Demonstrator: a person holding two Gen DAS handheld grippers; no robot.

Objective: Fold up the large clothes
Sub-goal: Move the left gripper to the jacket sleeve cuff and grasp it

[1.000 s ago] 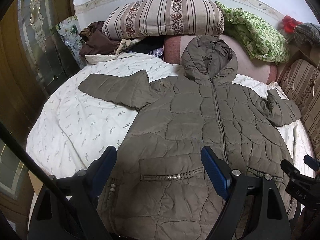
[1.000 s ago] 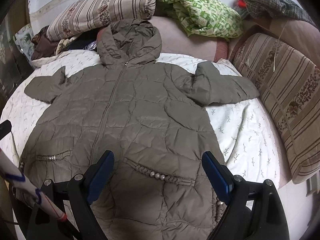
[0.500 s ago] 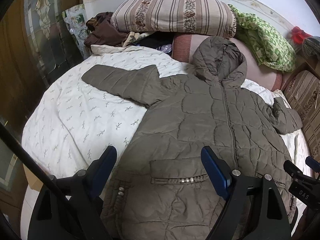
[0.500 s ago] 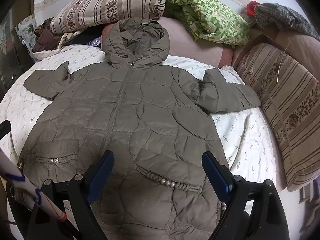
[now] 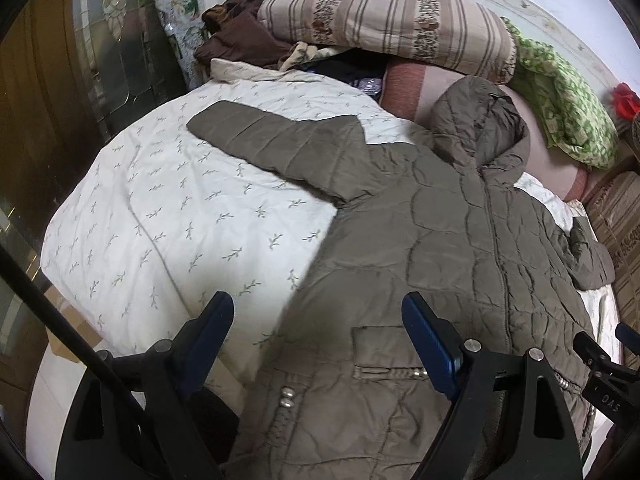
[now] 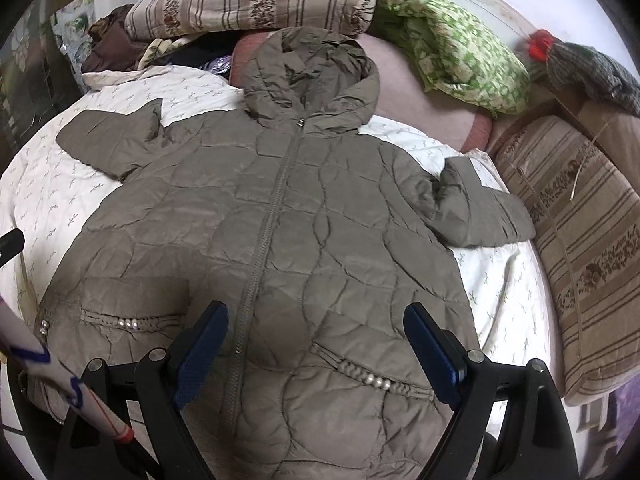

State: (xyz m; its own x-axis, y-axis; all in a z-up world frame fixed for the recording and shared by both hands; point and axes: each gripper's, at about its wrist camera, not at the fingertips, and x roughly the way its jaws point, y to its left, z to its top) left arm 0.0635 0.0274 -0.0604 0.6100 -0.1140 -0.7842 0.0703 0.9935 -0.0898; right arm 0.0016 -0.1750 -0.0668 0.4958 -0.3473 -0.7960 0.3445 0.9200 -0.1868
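Note:
A large olive quilted hooded jacket (image 5: 440,248) lies flat, front up and zipped, on a white patterned bed sheet (image 5: 168,220); it also fills the right wrist view (image 6: 304,224). Its left sleeve (image 5: 280,148) stretches out over the sheet. Its right sleeve (image 6: 480,212) is bent near the striped cushion. My left gripper (image 5: 320,336) is open and empty above the jacket's lower left edge. My right gripper (image 6: 316,340) is open and empty above the lower front, near the pearl-trimmed pocket (image 6: 372,376).
A striped pillow (image 5: 384,20), a green patterned cloth (image 6: 456,44) and dark clothes (image 5: 236,40) lie at the bed's head. A striped cushion (image 6: 584,240) lines the right side. A wooden and glass cabinet (image 5: 60,80) stands to the left.
My left gripper has shifted left, toward the jacket's left edge and sleeve. My right gripper has moved slightly left and closer over the jacket's front. Both stay open.

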